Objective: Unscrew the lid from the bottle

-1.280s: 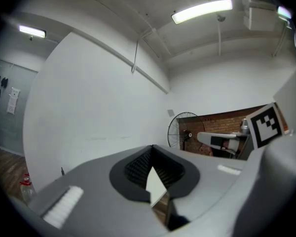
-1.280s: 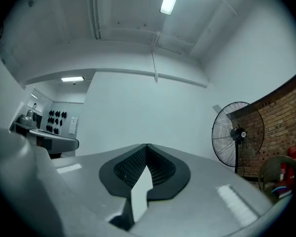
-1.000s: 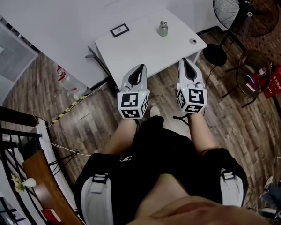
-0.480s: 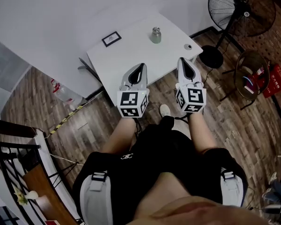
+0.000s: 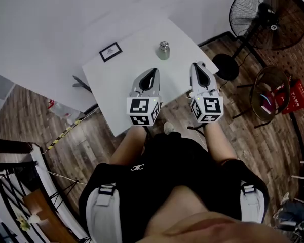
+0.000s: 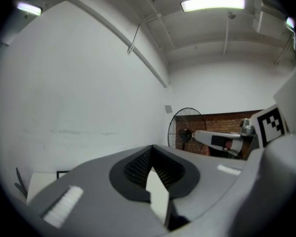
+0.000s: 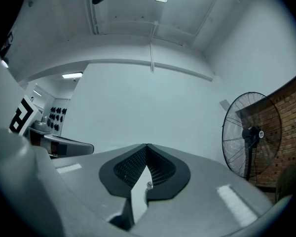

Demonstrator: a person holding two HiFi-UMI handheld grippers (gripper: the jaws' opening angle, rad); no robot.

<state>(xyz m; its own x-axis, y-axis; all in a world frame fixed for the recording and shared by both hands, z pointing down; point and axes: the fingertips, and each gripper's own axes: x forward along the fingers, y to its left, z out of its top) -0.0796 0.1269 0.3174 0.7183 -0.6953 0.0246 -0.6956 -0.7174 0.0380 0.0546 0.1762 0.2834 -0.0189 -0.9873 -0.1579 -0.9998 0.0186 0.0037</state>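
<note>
A small metal bottle [image 5: 163, 50] with a lid stands upright at the far side of a white table [image 5: 121, 90]. My left gripper [image 5: 152, 73] hovers over the table's near part, shut with nothing in it. My right gripper [image 5: 198, 67] hangs over the table's right edge, also shut and empty. Both are short of the bottle and apart from it. In the right gripper view the bottle [image 7: 148, 185] shows small through the slot behind the shut jaws of the right gripper [image 7: 147, 146]. The left gripper view shows the left gripper [image 6: 152, 147] with shut jaws and the right gripper's body [image 6: 222, 139] beside it.
A small black-framed card [image 5: 110, 51] lies on the table's far left. A standing fan [image 5: 266, 16] with its round base [image 5: 225, 66] is to the right of the table. A round wire stand [image 5: 267, 94] and a red crate [image 5: 300, 89] sit on the wooden floor further right.
The table and bottle have come closer in the head view, so both grippers now hang over the table instead of the floor. The jaws stayed shut.
</note>
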